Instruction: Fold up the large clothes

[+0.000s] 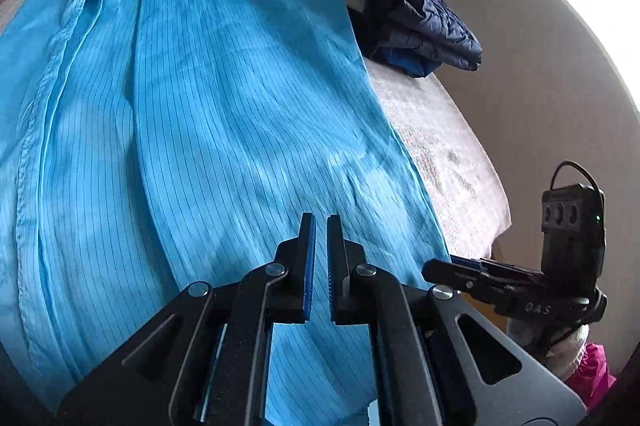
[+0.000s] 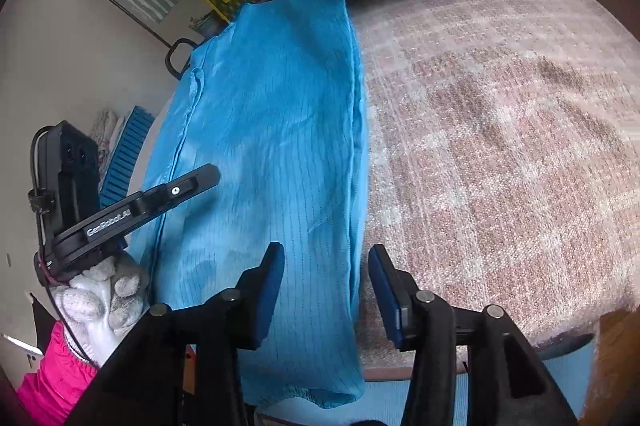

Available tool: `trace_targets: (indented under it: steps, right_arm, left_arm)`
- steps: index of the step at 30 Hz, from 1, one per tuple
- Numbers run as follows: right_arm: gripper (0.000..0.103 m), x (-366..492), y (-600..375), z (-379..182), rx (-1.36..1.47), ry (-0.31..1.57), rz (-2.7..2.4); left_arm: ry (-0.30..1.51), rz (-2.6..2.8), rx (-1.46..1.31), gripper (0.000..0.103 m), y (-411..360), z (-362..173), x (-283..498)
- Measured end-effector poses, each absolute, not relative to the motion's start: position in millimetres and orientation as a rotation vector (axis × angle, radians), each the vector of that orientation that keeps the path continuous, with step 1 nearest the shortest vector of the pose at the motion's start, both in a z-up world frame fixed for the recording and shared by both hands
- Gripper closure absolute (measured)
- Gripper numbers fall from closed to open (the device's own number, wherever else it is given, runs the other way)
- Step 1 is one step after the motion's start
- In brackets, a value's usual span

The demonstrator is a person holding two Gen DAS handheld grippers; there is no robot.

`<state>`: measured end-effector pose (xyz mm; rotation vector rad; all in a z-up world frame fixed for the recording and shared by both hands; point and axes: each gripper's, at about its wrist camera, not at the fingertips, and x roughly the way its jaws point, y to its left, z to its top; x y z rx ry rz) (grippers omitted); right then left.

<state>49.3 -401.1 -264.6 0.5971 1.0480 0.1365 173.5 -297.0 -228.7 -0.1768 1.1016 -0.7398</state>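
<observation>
Nearest, the right gripper (image 2: 326,290) hovers with its jaws parted partway and nothing between the pads; the right-hand folded edge of a blue striped garment (image 2: 272,154) runs lengthwise just under that gap. Just left of it, the left gripper (image 1: 321,266) is above the cloth's near end, jaws nearly together and gripping nothing. The garment lies on a pale patterned bedcover (image 2: 500,146), long axis running straight away from both grippers. Probably the right one is better placed for the edge. Farthest, a folded dark jacket (image 1: 412,14) sits past the garment's far right corner.
</observation>
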Motion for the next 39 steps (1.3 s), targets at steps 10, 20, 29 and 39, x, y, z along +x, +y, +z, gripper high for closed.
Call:
trace_targets:
  steps: [10, 20, 29, 39]
  right_arm:
    - [0.102, 71.3, -361.3, -231.8, 0.356, 1.108, 0.098]
    - [0.103, 92.9, -262.2, -172.4, -0.214, 1.089, 0.077]
    - [0.103, 88.8, -122.6, -193.8, -0.641, 1.008, 0.213]
    - [0.103, 92.0, -53.5, -256.4, -0.671, 1.094, 0.350]
  left_arm:
    - [1.149, -0.764, -0.152, 0.102, -275.3, -249.9, 134.0]
    - [0.821, -0.631, -0.294, 0.102, -84.7, -122.9, 150.4]
    - [0.723, -0.303, -0.561, 0.102, 80.2, -142.6, 178.9]
    - [0.738, -0.310, -0.579, 0.102, 89.2, -154.1, 182.7]
